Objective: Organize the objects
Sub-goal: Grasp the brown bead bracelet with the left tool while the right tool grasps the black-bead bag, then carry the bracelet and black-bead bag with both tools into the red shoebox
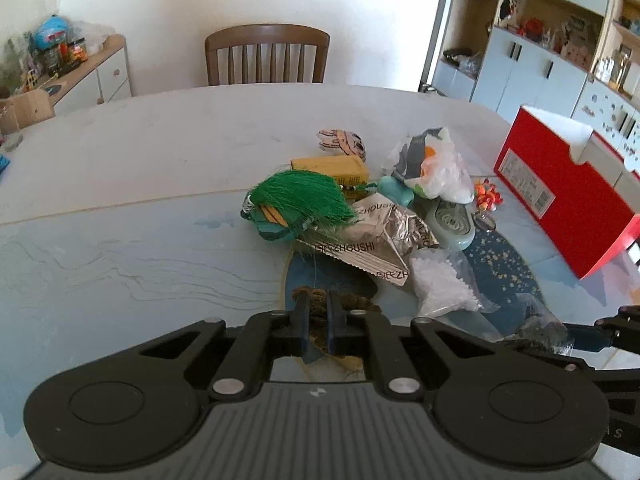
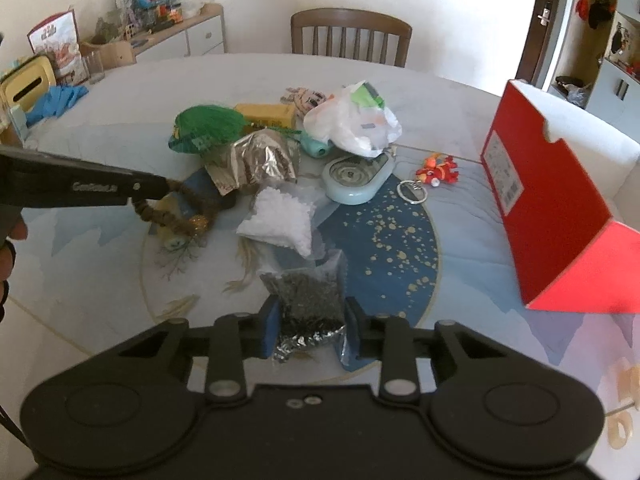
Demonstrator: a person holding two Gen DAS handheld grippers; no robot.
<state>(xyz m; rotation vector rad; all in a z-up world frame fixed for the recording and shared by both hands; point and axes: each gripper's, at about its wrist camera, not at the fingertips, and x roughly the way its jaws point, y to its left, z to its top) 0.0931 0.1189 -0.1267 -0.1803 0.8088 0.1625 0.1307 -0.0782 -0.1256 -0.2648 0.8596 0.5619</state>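
Note:
My left gripper (image 1: 318, 300) is shut on a brown braided rope ornament (image 1: 316, 316), which also shows in the right wrist view (image 2: 176, 216), low over the table. My right gripper (image 2: 310, 308) is shut on a clear bag of dark granules (image 2: 308, 300); that bag shows at the right edge of the left wrist view (image 1: 544, 328). A pile lies ahead: green tassel (image 1: 304, 196), yellow box (image 1: 332, 168), silver foil packet (image 1: 376, 236), bag of white pellets (image 1: 440, 280), white plastic bag (image 1: 436, 168), pale blue device (image 1: 452, 220). An open red box (image 2: 548, 200) stands at the right.
A red fish keychain (image 2: 436, 170) with a ring lies near the red box. A wooden chair (image 1: 266, 54) stands behind the round table (image 1: 160, 152). A glass (image 2: 94, 66), blue cloth (image 2: 56, 98) and yellow box (image 2: 28, 84) sit at the far left. Cabinets line the walls.

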